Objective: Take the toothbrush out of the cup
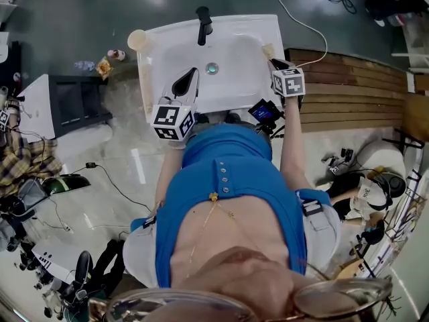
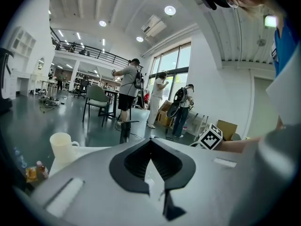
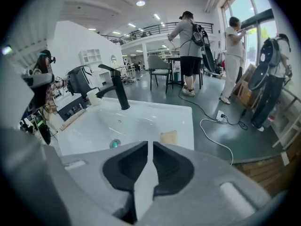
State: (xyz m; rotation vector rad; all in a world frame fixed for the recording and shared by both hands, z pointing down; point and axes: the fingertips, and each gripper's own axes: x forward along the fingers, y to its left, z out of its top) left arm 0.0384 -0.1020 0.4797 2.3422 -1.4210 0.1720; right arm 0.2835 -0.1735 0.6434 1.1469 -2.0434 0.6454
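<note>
A cream cup (image 1: 137, 40) stands on the back left corner of the white sink (image 1: 248, 25); it shows again as the cup (image 2: 61, 147) and the cup (image 3: 94, 97), and I see no brush in it. A slim wooden stick (image 1: 143, 91), perhaps the toothbrush, lies along the sink's left rim, and the stick (image 3: 73, 118) shows there too. My left gripper (image 1: 194, 71) hovers over the basin's left half, shut and empty (image 2: 150, 141). My right gripper (image 1: 277, 64) hangs over the sink's right rim. Its jaws (image 3: 150, 146) stand a narrow slit apart, nothing between them.
A black faucet (image 1: 203, 24) rises at the back of the sink, above the drain (image 1: 212, 68). A beige pad (image 1: 268, 49) lies on the right rim. Wooden decking (image 1: 348, 86) is to the right, a dark shelf (image 1: 74, 99) to the left. People stand far off.
</note>
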